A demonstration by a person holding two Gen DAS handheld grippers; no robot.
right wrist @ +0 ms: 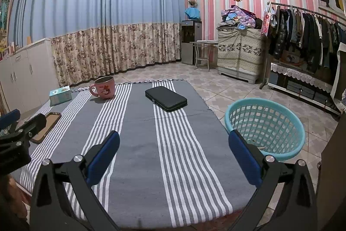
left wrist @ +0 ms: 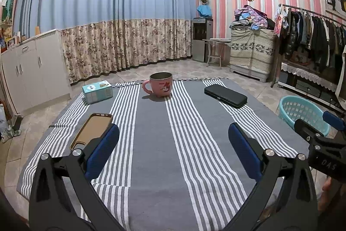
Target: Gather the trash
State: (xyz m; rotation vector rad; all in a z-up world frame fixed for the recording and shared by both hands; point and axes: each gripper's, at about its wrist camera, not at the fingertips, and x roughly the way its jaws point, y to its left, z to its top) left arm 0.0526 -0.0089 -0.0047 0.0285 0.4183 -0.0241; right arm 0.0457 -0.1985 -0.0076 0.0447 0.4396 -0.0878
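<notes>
My left tongs [left wrist: 173,151] and right tongs [right wrist: 174,152] both hang spread and empty over the grey striped tablecloth [left wrist: 155,144]; the turquoise perforated plastic basket [right wrist: 265,127] sits just right of my right tongs.

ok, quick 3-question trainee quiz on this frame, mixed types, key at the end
1. True or false: the left claw is shut on the pink mug.
2. Multiple choice: where does the turquoise basket stand? A) on the striped cloth B) on the floor off the cloth's right edge C) on the white cabinet
3. Fill in: the flat thing nearest the left claw, by its left finger, is a ____.

Key
1. False: both the left and the right claw are open and hold nothing.
2. B
3. phone case, lying with its tan inside up.
</notes>
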